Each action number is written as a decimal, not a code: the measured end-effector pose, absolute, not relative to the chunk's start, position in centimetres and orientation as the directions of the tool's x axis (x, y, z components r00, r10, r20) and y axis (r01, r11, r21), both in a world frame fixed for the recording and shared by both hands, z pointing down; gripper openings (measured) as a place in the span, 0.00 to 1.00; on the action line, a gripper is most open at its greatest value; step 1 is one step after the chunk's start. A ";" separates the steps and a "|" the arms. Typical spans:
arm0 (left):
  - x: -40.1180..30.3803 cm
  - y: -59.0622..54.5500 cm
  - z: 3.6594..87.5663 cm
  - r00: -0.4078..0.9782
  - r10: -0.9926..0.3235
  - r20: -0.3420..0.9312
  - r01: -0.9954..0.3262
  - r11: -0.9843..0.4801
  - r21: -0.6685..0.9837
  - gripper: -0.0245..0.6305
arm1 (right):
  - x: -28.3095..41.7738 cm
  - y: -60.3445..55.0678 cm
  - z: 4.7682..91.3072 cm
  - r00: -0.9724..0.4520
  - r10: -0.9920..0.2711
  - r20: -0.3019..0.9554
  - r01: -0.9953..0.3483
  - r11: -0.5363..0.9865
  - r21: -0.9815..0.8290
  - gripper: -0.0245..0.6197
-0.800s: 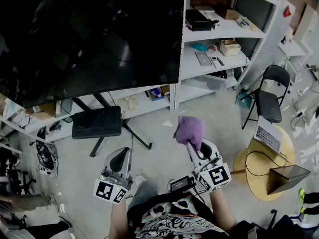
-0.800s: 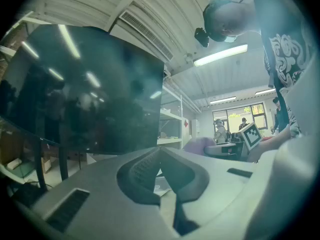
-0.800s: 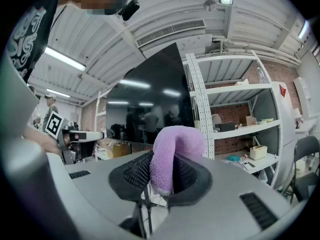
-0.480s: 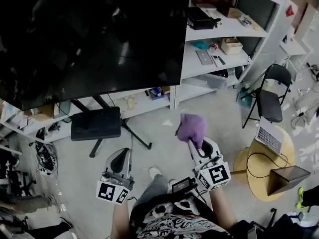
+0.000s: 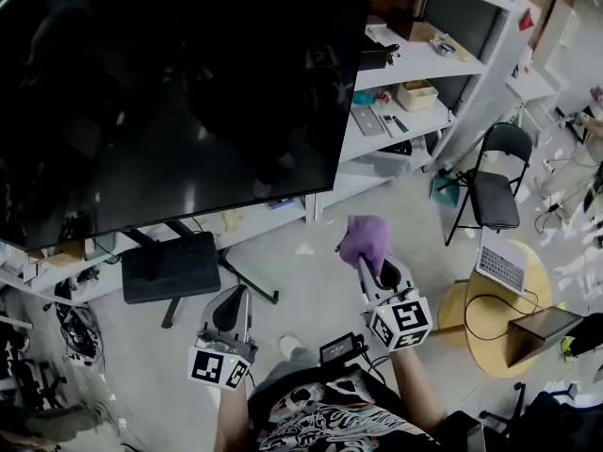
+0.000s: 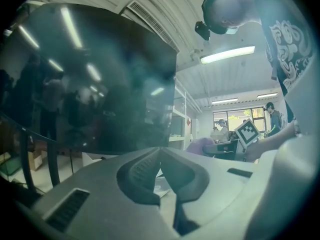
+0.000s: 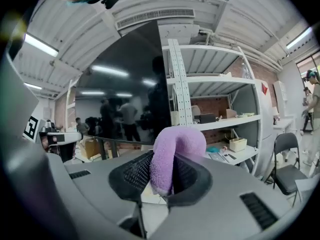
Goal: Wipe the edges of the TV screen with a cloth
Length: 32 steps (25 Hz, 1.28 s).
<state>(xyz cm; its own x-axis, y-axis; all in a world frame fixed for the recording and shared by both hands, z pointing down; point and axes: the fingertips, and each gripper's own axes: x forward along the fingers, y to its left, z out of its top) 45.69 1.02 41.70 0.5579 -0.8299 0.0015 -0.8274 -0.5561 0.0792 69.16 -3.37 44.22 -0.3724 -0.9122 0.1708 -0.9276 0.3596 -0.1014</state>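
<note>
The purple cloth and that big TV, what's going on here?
A person holds a gripper in each hand. The right gripper is shut on a purple cloth, near the lower right corner of the big dark TV screen but not touching it yet. The left gripper is shut with nothing in it.

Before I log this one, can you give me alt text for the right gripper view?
The right gripper is shut on a folded purple fuzzy cloth. Beyond it stand a large dark TV screen and white metal shelving.
</note>
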 end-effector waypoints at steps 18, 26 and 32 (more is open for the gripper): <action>41.1 -4.4 40.8 0.575 -0.816 -0.056 -0.807 -0.577 0.123 0.06 | 66.8 -14.1 45.2 -0.314 -0.916 0.250 -0.949 0.307 -0.065 0.20; 42.7 -6.8 40.2 0.540 -0.841 -0.037 -0.833 -0.541 0.119 0.06 | 66.8 -17.4 45.4 -0.401 -0.876 0.269 -0.915 0.395 -0.078 0.20; 43.8 -8.2 39.8 0.520 -0.854 -0.029 -0.845 -0.520 0.123 0.06 | 66.1 -19.4 44.7 -0.480 -0.840 0.252 -0.876 0.475 -0.085 0.20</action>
<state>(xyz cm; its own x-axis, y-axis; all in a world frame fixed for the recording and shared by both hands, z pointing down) 43.75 -8.17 39.81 0.5202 -0.8535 -0.0295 -0.8455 -0.5196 0.1234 66.14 -19.44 44.75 -0.4801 -0.8403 0.2516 -0.8759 0.4749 -0.0852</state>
